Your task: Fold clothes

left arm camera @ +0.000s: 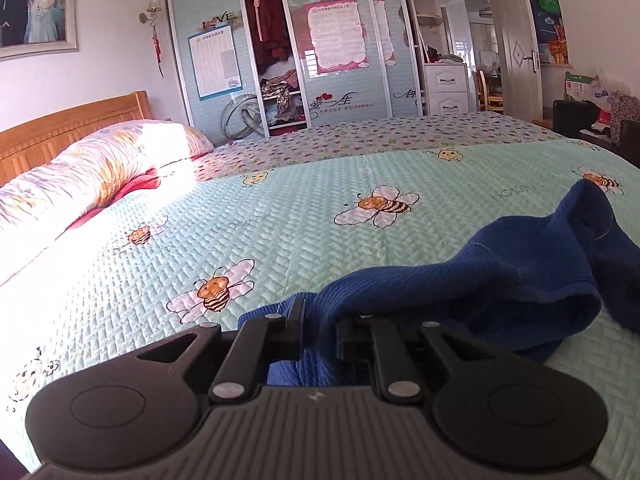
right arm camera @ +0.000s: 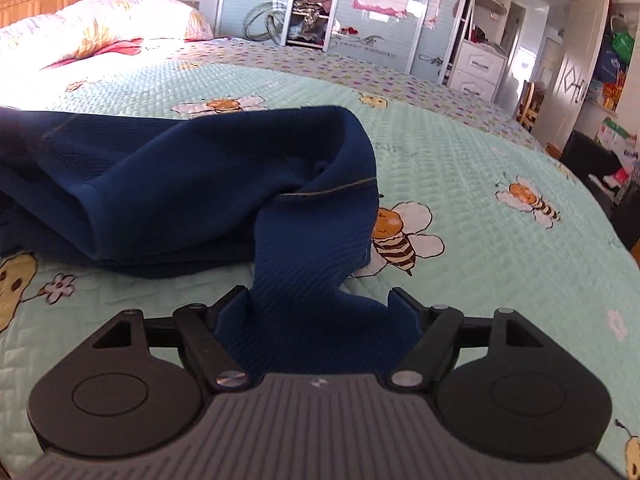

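A dark blue knit garment (left arm camera: 500,280) lies bunched on the mint green bee-print bedspread (left arm camera: 280,240). My left gripper (left arm camera: 320,320) is shut on one edge of the garment, low over the bed. In the right wrist view the same garment (right arm camera: 180,184) lies heaped to the left, and a strip of it runs down between my right gripper's (right arm camera: 320,304) fingers. The right jaws stand wide apart with the cloth lying loose between them. The bedspread (right arm camera: 480,160) stretches away to the right.
A floral pillow (left arm camera: 92,172) and wooden headboard (left arm camera: 60,132) are at the far left. A wardrobe with sliding doors (left arm camera: 320,40) stands beyond the bed. A dark chair with clutter (left arm camera: 592,120) is at the right bedside.
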The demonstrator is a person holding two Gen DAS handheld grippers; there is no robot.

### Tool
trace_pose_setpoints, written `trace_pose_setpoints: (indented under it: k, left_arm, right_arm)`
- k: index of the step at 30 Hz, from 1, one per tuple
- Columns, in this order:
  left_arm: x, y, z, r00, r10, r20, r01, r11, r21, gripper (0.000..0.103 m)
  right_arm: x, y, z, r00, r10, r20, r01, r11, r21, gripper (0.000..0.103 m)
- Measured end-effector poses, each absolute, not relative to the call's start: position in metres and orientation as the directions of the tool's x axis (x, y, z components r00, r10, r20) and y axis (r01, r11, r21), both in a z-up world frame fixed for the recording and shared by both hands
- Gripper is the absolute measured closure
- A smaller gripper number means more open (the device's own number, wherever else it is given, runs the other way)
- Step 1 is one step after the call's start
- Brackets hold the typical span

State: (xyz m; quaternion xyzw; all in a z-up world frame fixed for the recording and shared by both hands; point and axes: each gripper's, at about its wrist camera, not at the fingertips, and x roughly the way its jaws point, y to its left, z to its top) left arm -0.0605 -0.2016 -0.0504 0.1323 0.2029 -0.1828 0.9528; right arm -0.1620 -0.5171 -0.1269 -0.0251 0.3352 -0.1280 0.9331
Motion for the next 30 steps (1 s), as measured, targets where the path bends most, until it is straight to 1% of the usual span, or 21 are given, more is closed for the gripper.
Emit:
trace_pose_setpoints:
  k: [1, 2, 3, 5, 7, 11, 17, 20, 21, 26, 30]
  left_arm:
    - [-0.057, -0.202, -0.048, 0.851, -0.296, -0.435, 0.4, 0.9, 0.171, 0.088]
    - [-0.055, -0.203, -0.047, 0.85, -0.296, -0.435, 0.399, 0.902, 0.167, 0.087]
    - [-0.053, -0.204, -0.046, 0.851, -0.295, -0.435, 0.397, 0.903, 0.165, 0.087]
    - [-0.048, -0.207, -0.044, 0.853, -0.288, -0.436, 0.392, 0.904, 0.17, 0.087]
    - [-0.046, -0.209, -0.045, 0.85, -0.284, -0.443, 0.391, 0.905, 0.17, 0.087]
    - [-0.053, -0.211, -0.042, 0.844, -0.304, -0.443, 0.411, 0.896, 0.168, 0.087]
    - [-0.072, -0.209, -0.018, 0.833, -0.392, -0.39, 0.47, 0.874, 0.124, 0.087]
    - [-0.086, -0.213, -0.005, 0.829, -0.431, -0.357, 0.5, 0.856, 0.129, 0.087]
    - [-0.091, -0.214, 0.0, 0.828, -0.442, -0.345, 0.509, 0.851, 0.132, 0.089]
    - [-0.11, -0.224, 0.029, 0.801, -0.52, -0.297, 0.566, 0.819, 0.093, 0.089]
    - [-0.129, -0.237, 0.056, 0.782, -0.581, -0.224, 0.611, 0.786, 0.092, 0.089]
  right_arm:
    - [-0.158, -0.522, -0.13, 0.736, -0.251, -0.629, 0.235, 0.966, -0.11, 0.027]
    - [-0.154, -0.528, -0.132, 0.73, -0.246, -0.638, 0.249, 0.965, -0.087, 0.032]
    - [-0.152, -0.534, -0.134, 0.723, -0.243, -0.647, 0.27, 0.961, -0.06, 0.054]
    - [-0.152, -0.544, -0.134, 0.722, -0.259, -0.641, 0.31, 0.95, -0.035, 0.09]
    - [-0.158, -0.552, -0.129, 0.728, -0.311, -0.611, 0.356, 0.933, -0.05, 0.089]
    - [-0.179, -0.577, -0.105, 0.729, -0.451, -0.514, 0.474, 0.875, -0.096, 0.09]
    - [-0.233, -0.628, -0.063, 0.689, -0.605, -0.399, 0.647, 0.762, -0.039, 0.09]
    - [-0.261, -0.637, -0.056, 0.673, -0.641, -0.369, 0.689, 0.725, -0.001, 0.09]
    - [-0.269, -0.639, -0.056, 0.676, -0.637, -0.371, 0.693, 0.721, 0.023, 0.09]
    - [-0.304, -0.657, -0.05, 0.702, -0.606, -0.374, 0.692, 0.705, 0.156, 0.09]
    - [-0.322, -0.668, -0.034, 0.703, -0.634, -0.322, 0.705, 0.681, 0.199, 0.09]
